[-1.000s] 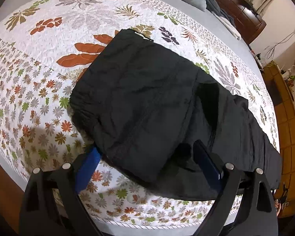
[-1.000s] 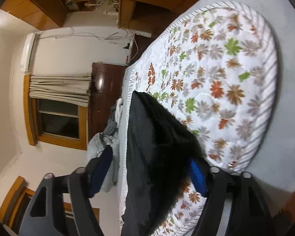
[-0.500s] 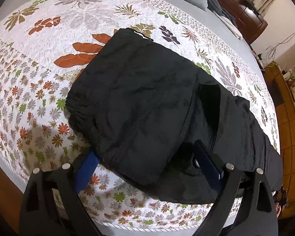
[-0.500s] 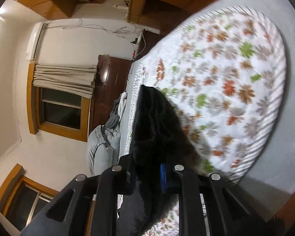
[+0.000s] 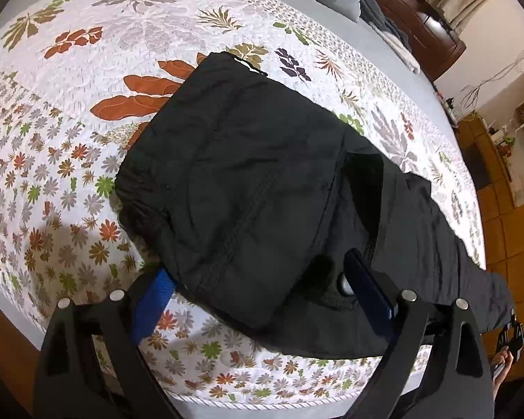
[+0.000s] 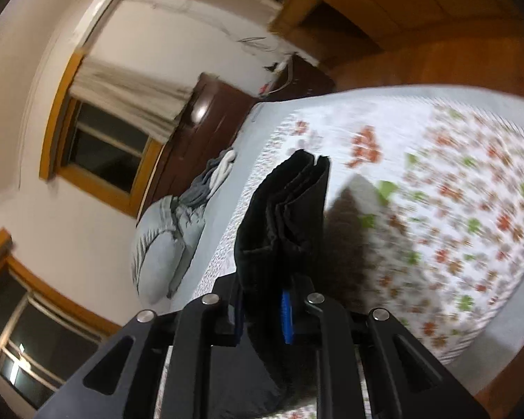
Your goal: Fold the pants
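Floral quilt (image 5: 70,174) – pants (image 5: 262,188) run diagonally; left tongs (image 5: 262,300) spread, right tongs (image 6: 263,309) pinch hems.

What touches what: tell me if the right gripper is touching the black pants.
Touching. The right wrist view shows the right gripper shut on the black pants, fabric pinched between its jaws.

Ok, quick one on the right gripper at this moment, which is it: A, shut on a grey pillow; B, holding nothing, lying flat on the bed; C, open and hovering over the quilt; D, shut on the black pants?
D: in the right wrist view the right gripper has its jaws drawn close together, with a bunch of the black pants pinched between the blue pads and rising up out of them.
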Available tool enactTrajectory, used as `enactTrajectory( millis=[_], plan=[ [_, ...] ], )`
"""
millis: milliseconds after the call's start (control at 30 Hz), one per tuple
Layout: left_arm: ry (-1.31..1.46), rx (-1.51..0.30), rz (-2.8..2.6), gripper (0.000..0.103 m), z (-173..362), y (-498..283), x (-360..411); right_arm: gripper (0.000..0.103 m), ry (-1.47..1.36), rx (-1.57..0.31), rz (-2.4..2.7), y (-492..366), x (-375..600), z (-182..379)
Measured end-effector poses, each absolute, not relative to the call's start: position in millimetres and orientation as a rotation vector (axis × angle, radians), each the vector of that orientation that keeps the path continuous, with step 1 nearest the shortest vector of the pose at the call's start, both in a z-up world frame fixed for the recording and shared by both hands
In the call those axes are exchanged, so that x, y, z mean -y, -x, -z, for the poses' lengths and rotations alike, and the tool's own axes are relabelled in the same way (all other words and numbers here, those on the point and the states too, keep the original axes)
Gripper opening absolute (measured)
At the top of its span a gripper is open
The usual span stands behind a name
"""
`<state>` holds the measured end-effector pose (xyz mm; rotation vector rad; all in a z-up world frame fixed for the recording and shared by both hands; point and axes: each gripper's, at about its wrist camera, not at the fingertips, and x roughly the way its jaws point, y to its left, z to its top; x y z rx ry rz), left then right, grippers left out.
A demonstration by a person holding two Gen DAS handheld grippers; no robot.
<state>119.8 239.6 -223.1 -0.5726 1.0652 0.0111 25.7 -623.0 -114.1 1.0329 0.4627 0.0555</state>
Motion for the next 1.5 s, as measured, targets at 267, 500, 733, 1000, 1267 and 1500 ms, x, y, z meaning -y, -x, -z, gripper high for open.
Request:
enactTrajectory(
  millis=[267,500,733,1000,1267,1500],
  plan=[
    [0.586,-1.063,0.027,0.093,222,-118,-243,0.016,-0.791,-0.494,-0.142,-54,549,34],
    [0.59,-1.065,0.053,0.093,223,-119,-245,0.016,-0.605,-0.536,-0.258,-84,459,-16],
    [0.61,-1.058,0.075,0.093,224,-119,-249,0.016,-0.359,-0.609,-0.369,-107,350,-39],
    [0.651,-1.038,0.097,0.093,226,-117,-253,0.015,-0.126,-0.754,-0.476,-123,224,-3],
    [0.672,-1.029,0.118,0.095,229,-119,-254,0.015,0.099,-0.851,-0.517,-113,152,56],
    [0.681,-1.025,0.13,0.096,231,-117,-256,0.015,0.372,-0.853,-0.506,-90,102,93]
  ],
)
